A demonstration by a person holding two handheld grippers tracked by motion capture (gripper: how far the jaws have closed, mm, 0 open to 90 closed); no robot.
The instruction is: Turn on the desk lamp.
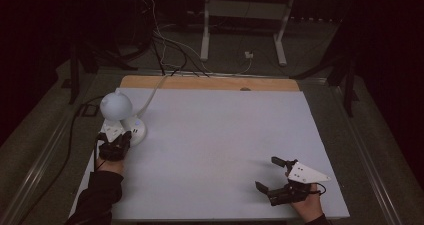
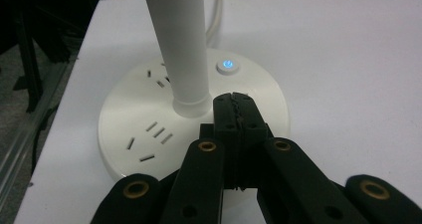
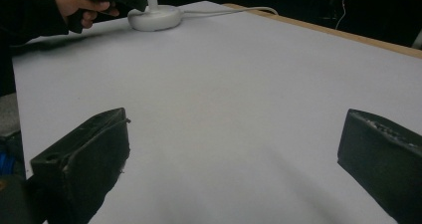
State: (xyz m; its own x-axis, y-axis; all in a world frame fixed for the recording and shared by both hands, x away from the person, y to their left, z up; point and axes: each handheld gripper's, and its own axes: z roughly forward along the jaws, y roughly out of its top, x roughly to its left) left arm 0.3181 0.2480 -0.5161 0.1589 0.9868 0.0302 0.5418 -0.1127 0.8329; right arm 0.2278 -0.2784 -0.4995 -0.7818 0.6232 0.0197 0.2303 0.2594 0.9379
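The left gripper [image 2: 234, 104], jaws closed, rests on the lamp base [image 2: 149, 134] at nine o'clock; the right gripper [image 1: 270, 174] sits open at five o'clock on the worktop [image 1: 215, 135].

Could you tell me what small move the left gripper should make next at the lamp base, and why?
Probably ease the shut left gripper forward and slightly right to press the power button. Its tips sit over the lamp base beside the stem, just short of that blue-lit button.

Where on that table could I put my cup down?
Nearly anywhere: the white table top is bare from the lamp across to the right tongs, and up to the wooden edge. Only the near-left corner is crowded, with the lamp's base, left tongs and hand.
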